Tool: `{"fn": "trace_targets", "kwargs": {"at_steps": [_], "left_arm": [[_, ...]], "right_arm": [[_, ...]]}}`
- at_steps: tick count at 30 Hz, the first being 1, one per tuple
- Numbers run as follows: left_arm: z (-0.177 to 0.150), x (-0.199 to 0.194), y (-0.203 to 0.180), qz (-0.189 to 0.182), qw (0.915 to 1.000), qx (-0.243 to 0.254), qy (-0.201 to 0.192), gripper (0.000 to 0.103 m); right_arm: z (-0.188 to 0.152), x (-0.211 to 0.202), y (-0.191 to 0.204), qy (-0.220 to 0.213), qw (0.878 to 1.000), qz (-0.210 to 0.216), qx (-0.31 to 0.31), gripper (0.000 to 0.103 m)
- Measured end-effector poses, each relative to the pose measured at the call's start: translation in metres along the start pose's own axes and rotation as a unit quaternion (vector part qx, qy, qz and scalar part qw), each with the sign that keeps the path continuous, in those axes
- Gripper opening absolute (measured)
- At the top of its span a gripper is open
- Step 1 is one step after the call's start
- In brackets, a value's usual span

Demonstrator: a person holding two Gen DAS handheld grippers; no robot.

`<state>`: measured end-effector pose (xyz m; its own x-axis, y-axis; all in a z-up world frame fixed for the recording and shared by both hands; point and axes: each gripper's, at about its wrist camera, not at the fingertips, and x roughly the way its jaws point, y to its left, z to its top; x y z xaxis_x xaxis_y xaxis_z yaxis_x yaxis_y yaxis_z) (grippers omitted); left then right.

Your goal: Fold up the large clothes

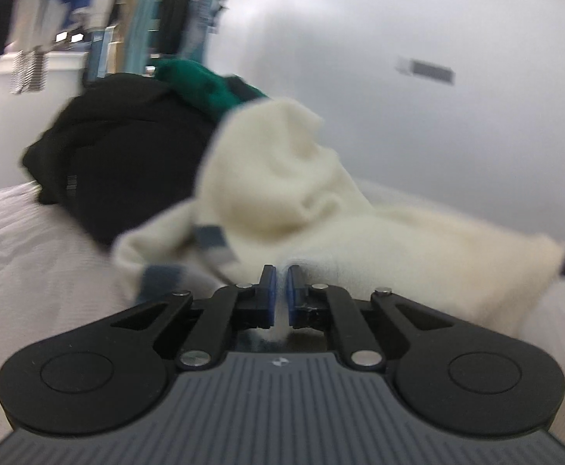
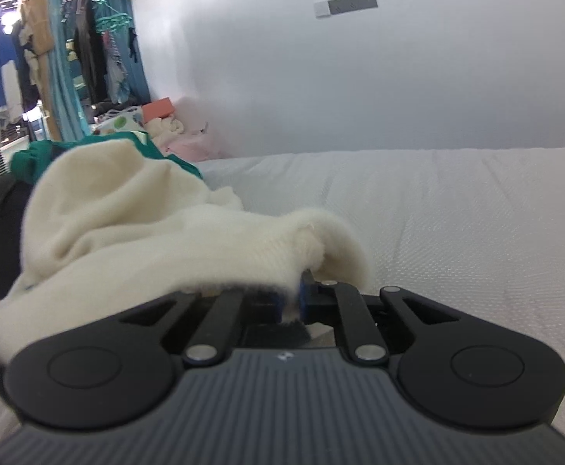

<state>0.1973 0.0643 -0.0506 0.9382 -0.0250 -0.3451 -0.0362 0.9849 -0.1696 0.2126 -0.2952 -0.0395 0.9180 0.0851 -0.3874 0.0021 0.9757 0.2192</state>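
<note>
Left wrist view: left gripper (image 1: 281, 271) low at 6 o'clock, its blue pads drawn close together with a thin sliver of the cream sweater (image 1: 282, 178) pinched between them. Cloth shows both in the narrow gap and below it, near the gripper's body.

Right wrist view: right gripper (image 2: 292, 290) also at 6 o'clock. Its left finger is buried under the cloth; only the right blue pad shows. The pads are pressed onto a hem fold of the same cream sweater (image 2: 158, 228), which drapes over the gripper's left linkage.

The sweater lies on the bed (image 2: 457, 224), white textured cover, spread from 6 toward 10 o'clock in the right view. In the left view it humps up at centre, with a blue-grey striped band (image 1: 210, 238) at about 8 o'clock and a flatter panel running out to 3 o'clock. Left view is motion-blurred; fabric detail is uncertain.

Just behind the sweater and touching it: a black garment (image 1: 127, 155) heaped at 9 to 10 o'clock, and a green garment (image 1: 201, 85) on top of the heap, at 11 o'clock.

Farther off in the right view: a pink and cream bundle (image 2: 189, 135) by the wall at 11 o'clock, an orange box (image 2: 159, 110) beside it.

Farthest: hanging clothes (image 2: 88, 58) at 10 to 11 o'clock, a plain white wall (image 2: 360, 77), and a grey wall plate (image 2: 346, 4) at 1 o'clock.
</note>
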Motion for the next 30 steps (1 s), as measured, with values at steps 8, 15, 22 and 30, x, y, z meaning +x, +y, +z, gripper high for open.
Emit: {"fn": "trace_targets", "kwargs": {"at_steps": [8, 15, 22, 30], "left_arm": [[0.029, -0.076, 0.045, 0.067, 0.9928, -0.049, -0.086, 0.0], [0.035, -0.102, 0.076, 0.049, 0.9918, -0.1, -0.062, 0.0], [0.006, -0.069, 0.046, -0.039, 0.9952, -0.081, 0.039, 0.0], [-0.032, -0.07, -0.044, -0.22, 0.9723, 0.006, 0.079, 0.001]], "right_arm": [[0.0, -0.073, 0.032, -0.02, 0.998, 0.044, -0.046, 0.01], [-0.01, -0.119, 0.05, -0.011, 0.993, 0.099, -0.067, 0.01], [-0.017, -0.134, 0.054, -0.005, 0.99, 0.113, -0.082, 0.009], [-0.021, -0.123, 0.028, 0.024, 0.988, 0.15, 0.011, 0.009]]}}
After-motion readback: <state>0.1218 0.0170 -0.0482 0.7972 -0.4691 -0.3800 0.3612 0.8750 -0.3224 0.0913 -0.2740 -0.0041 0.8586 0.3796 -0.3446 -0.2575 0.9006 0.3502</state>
